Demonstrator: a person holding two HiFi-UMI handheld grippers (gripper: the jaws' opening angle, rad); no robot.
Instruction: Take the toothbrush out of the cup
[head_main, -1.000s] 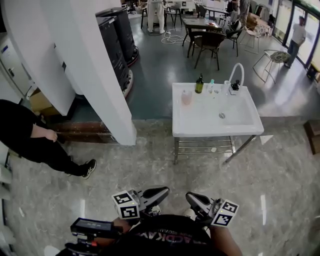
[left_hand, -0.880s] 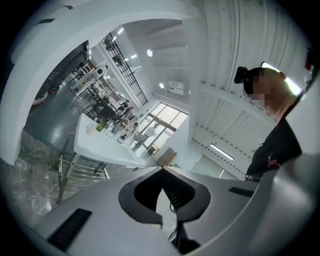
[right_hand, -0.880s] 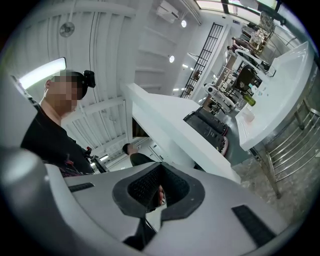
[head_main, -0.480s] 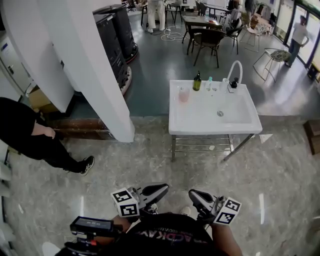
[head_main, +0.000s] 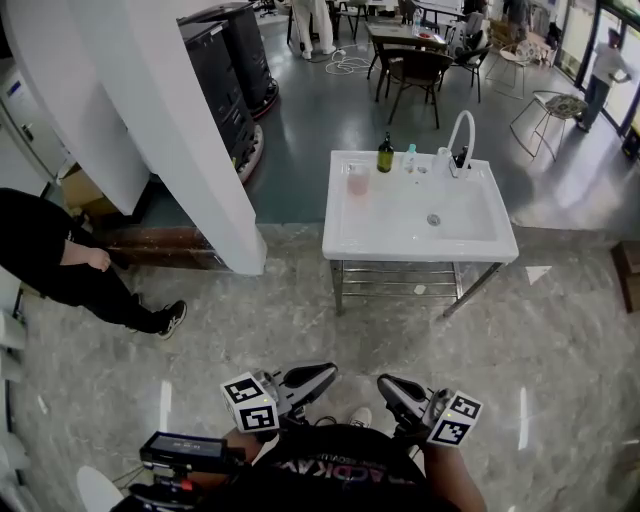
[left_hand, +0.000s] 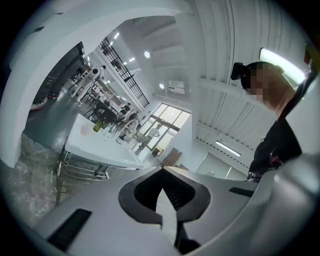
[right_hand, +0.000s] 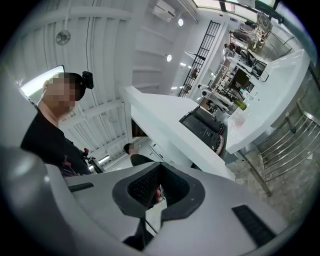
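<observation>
Both handheld grippers hung low over the marble floor (head_main: 300, 320), well short of the white washbasin (head_main: 420, 235) and on its near side. The left gripper (head_main: 333, 372) had its jaws pressed together at the tips with nothing between them, as its own view showed (left_hand: 162, 168). The right gripper (head_main: 382, 383) was likewise closed and empty, its tips meeting in its own view (right_hand: 160, 163).

The task's cup (head_main: 358, 180), pale pink, stood upright on the washbasin's back ledge at its rear left corner, well apart from either gripper. The toothbrush was too small to make out in it. Just beside the cup along that ledge stood a dark bottle (head_main: 385, 155), then a smaller clear bottle (head_main: 409, 158), and near the rear right corner rose the arched white faucet (head_main: 460, 140). The drain (head_main: 433, 219) sat in the middle of the bowl. The washbasin rested on a metal frame (head_main: 400, 290).

A slanting white pillar (head_main: 170, 130) stood to the washbasin's left, with a person in black (head_main: 50, 260) beyond it. Dark chairs (head_main: 415, 70) were grouped on the grey floor behind the washbasin. From the left gripper view the washbasin (left_hand: 95, 145) appeared ahead and to the left; from the right gripper view it (right_hand: 265, 115) lay ahead and to the right.
</observation>
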